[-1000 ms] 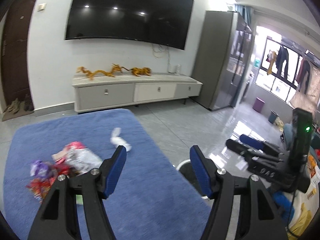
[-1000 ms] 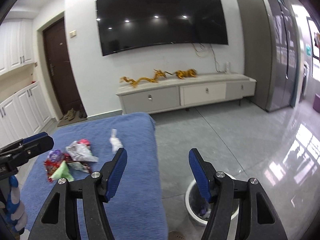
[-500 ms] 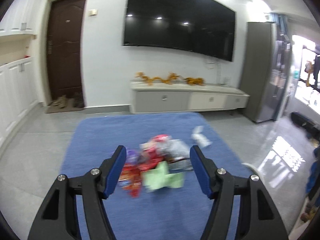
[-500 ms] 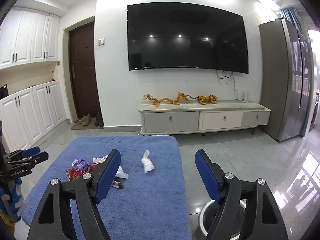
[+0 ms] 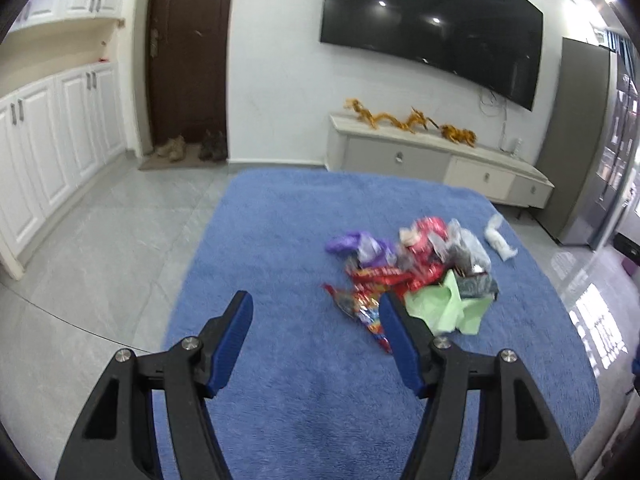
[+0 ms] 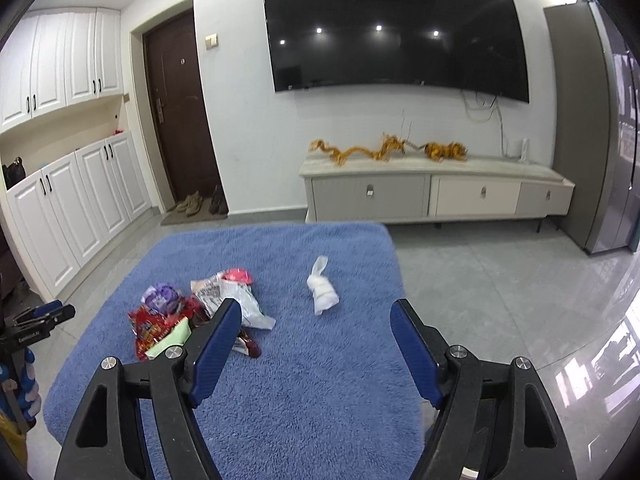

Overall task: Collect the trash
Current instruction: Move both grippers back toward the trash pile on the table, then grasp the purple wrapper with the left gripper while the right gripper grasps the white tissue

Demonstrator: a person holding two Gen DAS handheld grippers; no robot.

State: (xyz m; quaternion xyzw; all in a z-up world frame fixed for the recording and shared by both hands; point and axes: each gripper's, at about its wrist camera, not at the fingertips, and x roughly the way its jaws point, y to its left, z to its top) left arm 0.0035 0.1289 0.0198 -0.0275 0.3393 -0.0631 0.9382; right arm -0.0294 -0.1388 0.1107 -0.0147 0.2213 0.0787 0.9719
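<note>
Both hand-held grippers, left (image 5: 316, 312) & right (image 6: 316, 320), open, empty.

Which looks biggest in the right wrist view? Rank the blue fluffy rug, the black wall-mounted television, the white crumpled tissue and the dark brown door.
1. Blue fluffy rug, though nearness inflates it.
2. Black wall-mounted television.
3. Dark brown door.
4. White crumpled tissue, clearly smallest.
</note>
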